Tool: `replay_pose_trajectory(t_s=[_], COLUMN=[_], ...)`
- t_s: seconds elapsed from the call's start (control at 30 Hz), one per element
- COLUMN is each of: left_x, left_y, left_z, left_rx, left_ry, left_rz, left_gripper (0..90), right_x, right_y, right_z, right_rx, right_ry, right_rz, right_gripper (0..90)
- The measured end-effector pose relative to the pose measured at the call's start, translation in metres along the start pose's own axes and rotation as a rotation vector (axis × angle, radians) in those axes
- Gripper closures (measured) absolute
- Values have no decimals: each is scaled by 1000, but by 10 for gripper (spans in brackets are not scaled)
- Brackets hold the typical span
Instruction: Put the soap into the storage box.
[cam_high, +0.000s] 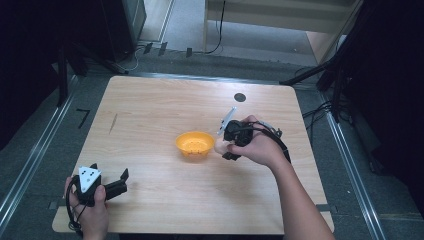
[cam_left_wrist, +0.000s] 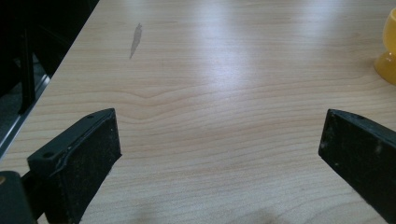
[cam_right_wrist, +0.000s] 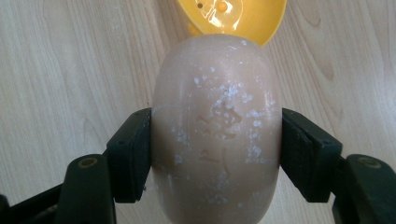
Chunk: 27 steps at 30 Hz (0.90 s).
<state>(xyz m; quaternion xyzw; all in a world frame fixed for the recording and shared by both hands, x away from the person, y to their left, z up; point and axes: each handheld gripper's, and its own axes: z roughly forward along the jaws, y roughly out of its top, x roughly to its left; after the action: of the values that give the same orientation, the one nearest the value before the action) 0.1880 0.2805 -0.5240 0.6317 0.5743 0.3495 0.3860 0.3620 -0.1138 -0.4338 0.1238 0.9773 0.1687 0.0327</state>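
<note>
The worktop (cam_high: 165, 107) is seen as pale wood-grain laminate, smooth, with a soft sheen ahead of the left tool (cam_left_wrist: 219, 154); one dull grey smear (cam_left_wrist: 135, 41) is noted ahead and to its left. The jaws of the left tool are matt black plastic with slightly rough, scuffed faces. Between the jaws of the right tool (cam_right_wrist: 215, 154) a beige soap bar (cam_right_wrist: 215, 130) is pressed: waxy, matt, flecked with white crumbs, a faint embossed mark on its face. Just beyond it, the yellow bowl (cam_right_wrist: 243, 16) is glossy moulded plastic, perforated.
</note>
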Motion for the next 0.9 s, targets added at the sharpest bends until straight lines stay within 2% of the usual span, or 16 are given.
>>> replay_pose_trajectory(t_s=[0.2, 0.27, 0.43, 0.53, 0.67, 0.9], left_x=[0, 0, 0, 0, 0, 0], left_y=[0, 0, 0, 0, 0, 0], left_z=[0, 0, 0, 0, 0, 0], left_rx=[0, 0, 0, 2, -1, 0], left_ry=[-2, -1, -2, -1, -1, -2], left_rz=[0, -1, 0, 0, 0, 0], left_gripper=[0, 0, 0, 0, 0, 0], right_x=[-2, -1, 0, 0, 0, -1], right_y=[11, 16, 28, 33, 38, 51], right_z=[0, 1, 1, 3, 9, 12], right_rx=[-21, -7, -16, -26, -5, -7], right_ry=[3, 5, 0, 16, 15, 21], right_rz=[-25, -36, -70, -75, -97, -122], right_gripper=[334, 333, 333, 333, 333, 333])
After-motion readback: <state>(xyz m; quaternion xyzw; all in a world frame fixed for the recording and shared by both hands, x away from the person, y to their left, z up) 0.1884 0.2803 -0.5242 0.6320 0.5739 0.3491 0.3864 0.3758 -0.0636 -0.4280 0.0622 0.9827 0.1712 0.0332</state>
